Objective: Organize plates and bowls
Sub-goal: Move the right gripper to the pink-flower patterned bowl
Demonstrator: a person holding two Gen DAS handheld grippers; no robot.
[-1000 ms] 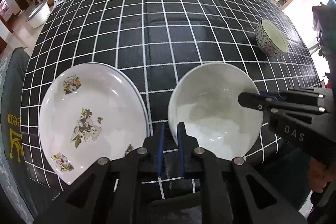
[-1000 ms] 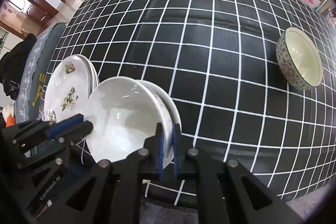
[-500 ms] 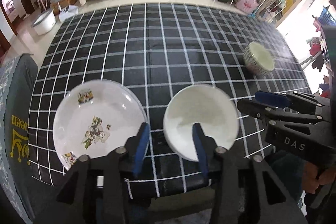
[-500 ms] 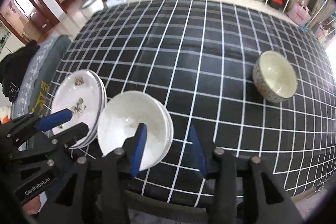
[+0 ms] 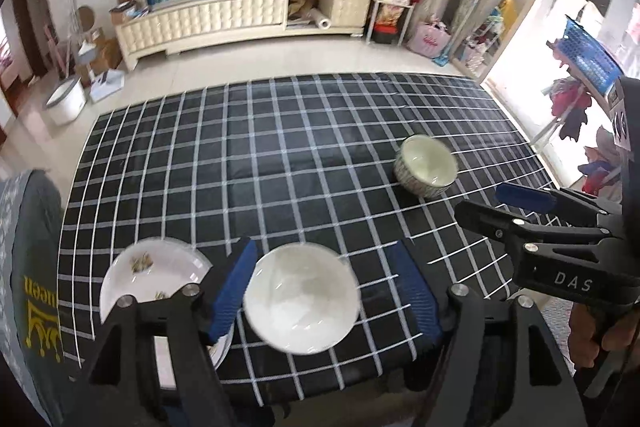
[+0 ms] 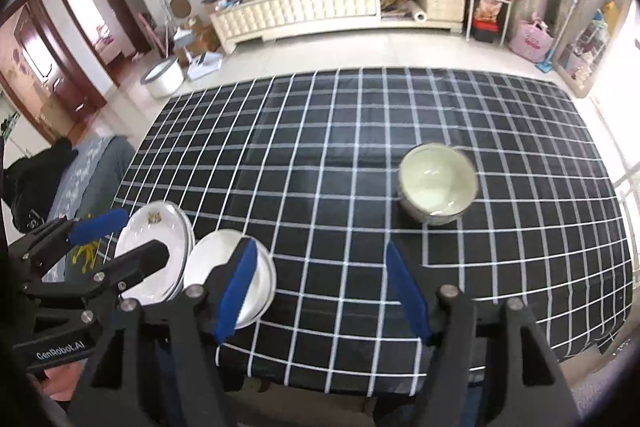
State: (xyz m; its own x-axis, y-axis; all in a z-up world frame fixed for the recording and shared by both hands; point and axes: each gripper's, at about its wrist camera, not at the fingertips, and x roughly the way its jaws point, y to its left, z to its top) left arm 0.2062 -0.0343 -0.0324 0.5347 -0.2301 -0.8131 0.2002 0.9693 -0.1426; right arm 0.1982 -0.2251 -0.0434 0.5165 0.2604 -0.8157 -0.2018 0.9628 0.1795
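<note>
My left tongs [image 5: 324,291] are above the near edge of the bench [image 5: 304,155], and their jaws are opening. Nothing is between the blue pads [image 5: 234,291]; they touch nothing. Under them, near the near edge, stand the white bowls [image 5: 302,297], one inside the other as the right wrist view shows. They rest on the checked cloth and are free of both tongs.

My right tongs [image 6: 320,291] are also above the near edge, a little more to the right, and their jaws are opening too. Between them I see only the cloth. In the right wrist view the left pad [image 6: 236,291] covers a part of the bowls [image 6: 230,281], but it is above them and not pressing on them.

Just beside the bowls, at the near left corner, lie the plates [image 5: 154,275], stacked, with small pictures on the top one. In the right wrist view the plates [image 6: 154,251] and the bowls are almost touching at their rims; I cannot tell if they really touch.

The patterned bowl [image 5: 426,165] stands alone toward the right edge of the bench, upright, well apart from the stack and from the plates. In the right wrist view it [image 6: 438,189] is beyond my right tongs.
</note>
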